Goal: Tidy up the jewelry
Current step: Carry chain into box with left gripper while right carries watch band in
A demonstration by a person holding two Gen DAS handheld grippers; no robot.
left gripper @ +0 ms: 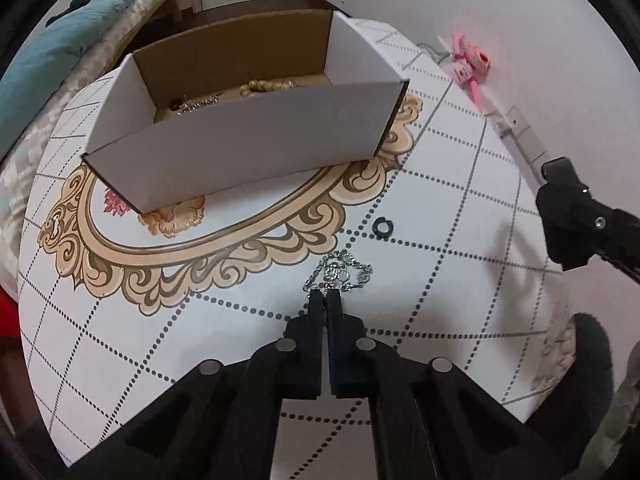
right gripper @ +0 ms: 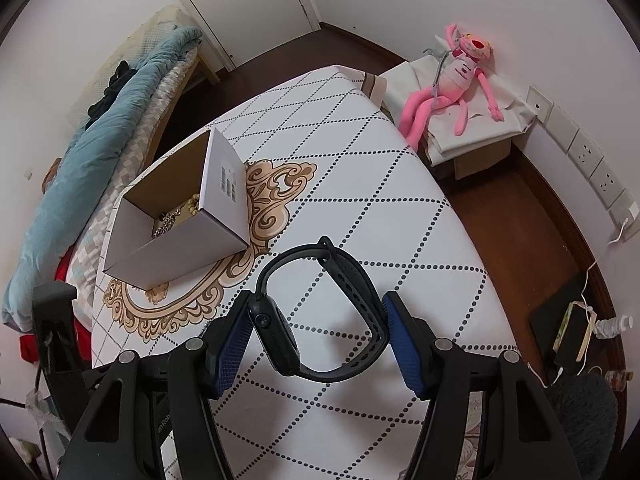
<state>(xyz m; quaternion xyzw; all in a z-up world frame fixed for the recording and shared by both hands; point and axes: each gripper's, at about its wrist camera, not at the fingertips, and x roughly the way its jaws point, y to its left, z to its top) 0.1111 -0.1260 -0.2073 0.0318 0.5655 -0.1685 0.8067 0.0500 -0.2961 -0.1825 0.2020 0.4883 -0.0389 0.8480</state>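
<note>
The left claw (left gripper: 325, 295) was pinched together on the limp silver bracelet (left gripper: 345, 273) lying on the surface (left gripper: 420, 184) near the cardboard box (left gripper: 244, 148), while the right claw (right gripper: 316, 338) clamped the smartwatch (right gripper: 320, 312) across its springy band, probably light and snag-prone.

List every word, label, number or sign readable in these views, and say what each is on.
No text reads clearly.
Printed label on the white box's end wall: too small.
Print on the pink plush toy's white shirt: blurred.
Embossed letters on the right gripper's arm: only fragmentary.
</note>
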